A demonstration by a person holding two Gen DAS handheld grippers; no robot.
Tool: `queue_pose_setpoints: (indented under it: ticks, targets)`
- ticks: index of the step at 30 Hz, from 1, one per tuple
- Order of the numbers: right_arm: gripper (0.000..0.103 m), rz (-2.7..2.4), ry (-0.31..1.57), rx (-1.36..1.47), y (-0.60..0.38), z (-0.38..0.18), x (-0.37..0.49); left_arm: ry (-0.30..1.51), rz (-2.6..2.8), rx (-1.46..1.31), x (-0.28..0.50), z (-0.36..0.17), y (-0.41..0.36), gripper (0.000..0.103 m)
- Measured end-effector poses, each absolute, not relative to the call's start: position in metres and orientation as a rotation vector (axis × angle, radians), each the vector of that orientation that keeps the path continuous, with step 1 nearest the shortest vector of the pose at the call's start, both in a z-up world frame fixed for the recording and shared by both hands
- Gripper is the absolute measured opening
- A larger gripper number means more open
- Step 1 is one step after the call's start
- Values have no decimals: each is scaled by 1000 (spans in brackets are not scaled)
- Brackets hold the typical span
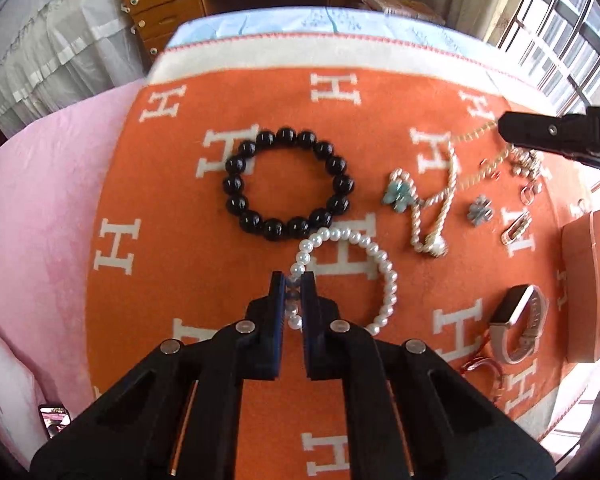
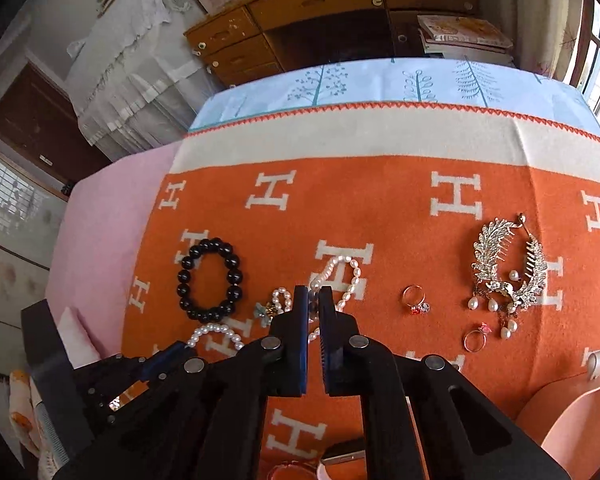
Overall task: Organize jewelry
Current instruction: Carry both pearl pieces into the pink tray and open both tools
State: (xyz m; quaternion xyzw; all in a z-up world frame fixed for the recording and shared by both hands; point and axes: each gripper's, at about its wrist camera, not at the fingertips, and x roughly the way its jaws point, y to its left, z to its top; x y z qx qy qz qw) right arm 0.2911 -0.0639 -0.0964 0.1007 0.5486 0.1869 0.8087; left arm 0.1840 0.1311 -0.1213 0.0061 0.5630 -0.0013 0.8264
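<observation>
- Left wrist view: the left gripper (image 1: 294,280) is clamped on the white pearl bracelet (image 1: 382,264), which lies on the orange blanket (image 1: 180,208) at the 5 o'clock side of the black bead bracelet (image 1: 288,184), touching it.
- At 3 o'clock from the black beads lies the twisted pearl necklace (image 1: 440,208); its chain end runs up to the right gripper (image 1: 508,130), pinched shut on it.
- Right wrist view: the right gripper (image 2: 313,294) is closed on the pearl necklace strand (image 2: 340,276).
- At 3 o'clock lie two rings (image 2: 414,300) and a rhinestone leaf hair comb (image 2: 500,264).
</observation>
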Motion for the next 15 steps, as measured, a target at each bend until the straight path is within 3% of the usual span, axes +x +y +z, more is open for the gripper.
queue_pose_setpoints:
  ticks: [15]
  targets:
    - [5,504,798,433,-178,53,179,850,-167,39,133,44,52,5]
